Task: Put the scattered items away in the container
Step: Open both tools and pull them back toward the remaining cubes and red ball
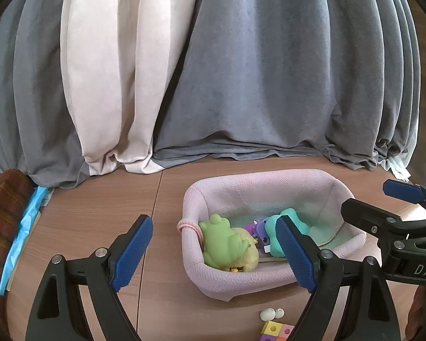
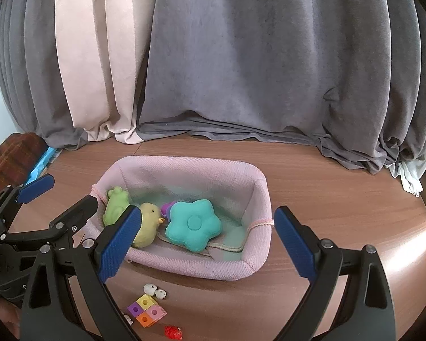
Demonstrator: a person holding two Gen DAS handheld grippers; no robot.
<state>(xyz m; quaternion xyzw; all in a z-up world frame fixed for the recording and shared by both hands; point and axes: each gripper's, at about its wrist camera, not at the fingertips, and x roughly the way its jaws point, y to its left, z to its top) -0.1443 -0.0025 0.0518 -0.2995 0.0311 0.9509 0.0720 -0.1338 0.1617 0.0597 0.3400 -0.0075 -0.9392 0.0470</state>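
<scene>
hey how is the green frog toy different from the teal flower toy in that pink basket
The green frog is an animal figure with bulging eyes; the teal flower is a flat five-petalled cushion shape with a round button centre. The frog sits at the left end of the pink basket, against its wall; the flower lies nearer the middle, face up. A yellow chick rests between them. Both are soft-looking toys already inside the basket.

Grey and pale pink curtains (image 2: pixel 241 71) pool on a sunlit wooden tabletop (image 2: pixel 340 187).

My left gripper (image 1: pixel 215 253) hides part of the star (image 1: pixel 284 227); the blocks (image 1: pixel 275 331) are cut off by the frame's bottom edge.
</scene>
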